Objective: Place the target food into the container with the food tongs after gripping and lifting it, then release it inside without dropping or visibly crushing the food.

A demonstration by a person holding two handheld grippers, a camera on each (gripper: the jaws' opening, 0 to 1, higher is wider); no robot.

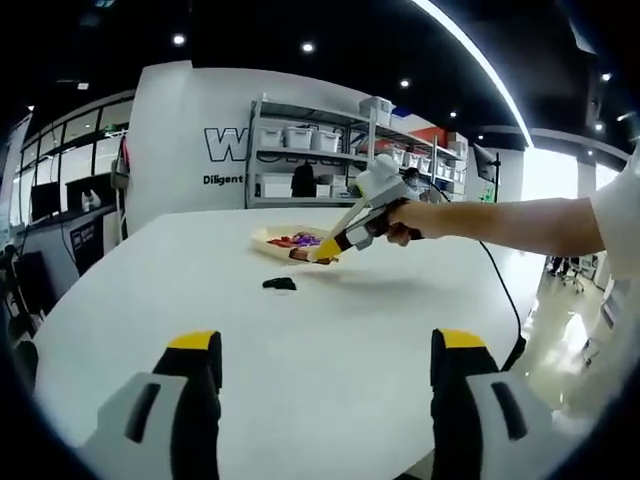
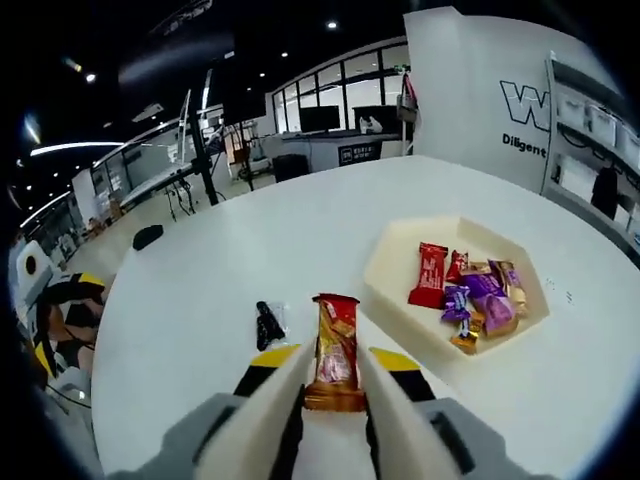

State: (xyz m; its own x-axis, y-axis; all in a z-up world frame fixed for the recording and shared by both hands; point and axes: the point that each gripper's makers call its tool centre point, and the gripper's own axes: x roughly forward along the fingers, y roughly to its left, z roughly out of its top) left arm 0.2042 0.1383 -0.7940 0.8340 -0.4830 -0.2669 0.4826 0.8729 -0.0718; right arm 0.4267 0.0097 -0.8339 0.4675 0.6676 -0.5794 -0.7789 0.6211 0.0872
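On the white table [image 2: 200, 270], in a large room with black ceiling, spot lights, shelving [image 1: 330, 150] and glass-walled offices, sits a cream tray [image 2: 400, 255] of wrapped sweets [image 2: 480, 295]. A small black item [image 2: 268, 325] lies left of it. Right tongs [image 2: 335, 385]: closed on an orange-red snack bar [image 2: 335, 350], held above the table just beside the tray; its long axis runs along the jaws, red end pointing forward. Left tongs [image 1: 325, 350]: wide open, holding nothing, above the near table edge.
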